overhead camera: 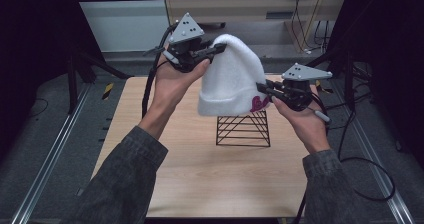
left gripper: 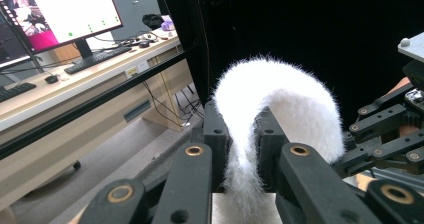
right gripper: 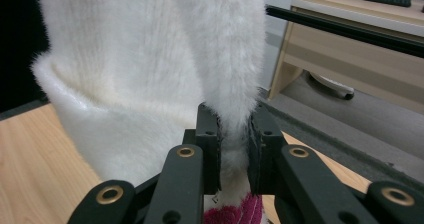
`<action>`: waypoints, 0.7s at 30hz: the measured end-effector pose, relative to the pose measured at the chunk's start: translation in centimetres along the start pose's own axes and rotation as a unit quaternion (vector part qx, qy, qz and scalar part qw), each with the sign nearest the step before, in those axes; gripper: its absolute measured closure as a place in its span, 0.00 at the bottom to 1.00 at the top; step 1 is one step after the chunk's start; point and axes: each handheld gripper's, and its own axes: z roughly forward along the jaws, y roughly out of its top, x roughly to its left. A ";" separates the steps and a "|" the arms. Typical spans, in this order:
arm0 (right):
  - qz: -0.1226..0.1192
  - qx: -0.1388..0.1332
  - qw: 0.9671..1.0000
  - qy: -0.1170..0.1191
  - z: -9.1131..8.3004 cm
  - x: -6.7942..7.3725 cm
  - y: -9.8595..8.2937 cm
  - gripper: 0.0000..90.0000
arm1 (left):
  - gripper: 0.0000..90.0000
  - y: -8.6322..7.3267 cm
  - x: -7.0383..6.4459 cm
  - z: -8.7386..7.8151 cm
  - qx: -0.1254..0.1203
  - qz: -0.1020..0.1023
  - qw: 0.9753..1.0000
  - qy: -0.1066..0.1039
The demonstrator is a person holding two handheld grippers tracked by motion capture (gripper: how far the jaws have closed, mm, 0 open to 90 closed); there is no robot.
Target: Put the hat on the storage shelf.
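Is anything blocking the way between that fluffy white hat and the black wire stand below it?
Nothing visible. The white hat hangs above the black wire stand, held at its tip by the left tool and at its cuff by the right tool. Only open air lies between them.

A light wooden desk (overhead camera: 200,179) carries a black wire rack (overhead camera: 243,129), which stands directly on it, below and between the left tool (overhead camera: 218,49) and right tool (overhead camera: 261,87).
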 end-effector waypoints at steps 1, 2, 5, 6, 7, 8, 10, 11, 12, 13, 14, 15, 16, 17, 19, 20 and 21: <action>-0.001 0.002 1.000 -0.005 0.2 -0.2 -0.1 0.87 | 0.89 -0.1 0.0 0.2 0.001 0.000 1.000 0.000; -0.001 0.002 1.000 -0.005 0.2 -0.2 -0.1 0.87 | 0.89 -0.1 0.0 0.2 0.001 0.000 1.000 0.000; -0.001 0.006 1.000 -0.012 0.5 -0.6 -0.5 0.87 | 0.89 -0.4 -0.1 0.9 0.001 0.004 1.000 -0.001; 0.002 0.007 1.000 -0.016 0.7 -0.9 -0.8 0.87 | 0.89 -0.5 -0.1 1.1 0.001 0.005 1.000 0.000; 0.002 0.007 1.000 -0.016 0.7 -0.9 -0.8 0.87 | 0.89 -0.6 -0.1 1.4 0.001 0.005 1.000 -0.001; 0.003 0.010 1.000 -0.021 1.1 -1.2 -1.1 0.87 | 0.89 -0.7 0.0 1.8 0.001 0.004 1.000 -0.003; 0.005 0.012 1.000 -0.024 1.3 -1.3 -1.3 0.87 | 0.89 -1.0 0.2 2.3 0.001 0.003 1.000 -0.002; 0.001 0.014 1.000 -0.027 1.5 -1.5 -1.3 0.87 | 0.89 -1.1 0.3 2.5 0.001 0.001 1.000 -0.002; 0.004 0.015 0.999 -0.029 1.6 -1.5 -1.4 0.87 | 0.89 -1.2 0.4 2.7 0.000 -0.002 1.000 -0.002; 0.003 0.016 0.999 -0.031 1.6 -1.7 -1.5 0.87 | 0.89 -1.2 0.4 2.7 0.000 -0.002 1.000 -0.002; 0.003 0.017 0.999 -0.033 1.7 -1.8 -1.5 0.87 | 0.89 -1.4 0.5 3.1 -0.001 -0.005 1.000 -0.002; 0.005 0.018 0.999 -0.033 1.7 -1.8 -1.6 0.87 | 0.89 -1.5 0.5 3.2 -0.002 -0.006 1.000 -0.003; 0.005 0.018 0.999 -0.033 1.7 -1.8 -1.6 0.87 | 0.89 -1.5 0.5 3.2 -0.002 -0.006 1.000 -0.003; 0.003 0.017 0.999 -0.037 1.7 -1.9 -1.8 0.87 | 0.89 -1.5 0.4 3.3 -0.004 -0.007 1.000 -0.005; 0.005 0.019 0.999 -0.039 1.6 -2.0 -1.9 0.87 | 0.89 -1.5 0.1 3.7 -0.005 -0.005 1.000 -0.011; 0.005 0.019 0.999 -0.040 1.6 -2.1 -2.1 0.87 | 0.89 -1.6 0.1 3.8 -0.004 -0.003 1.000 -0.011; 0.005 0.019 0.999 -0.040 1.6 -2.1 -2.1 0.87 | 0.89 -1.6 0.1 3.8 -0.004 -0.003 1.000 -0.011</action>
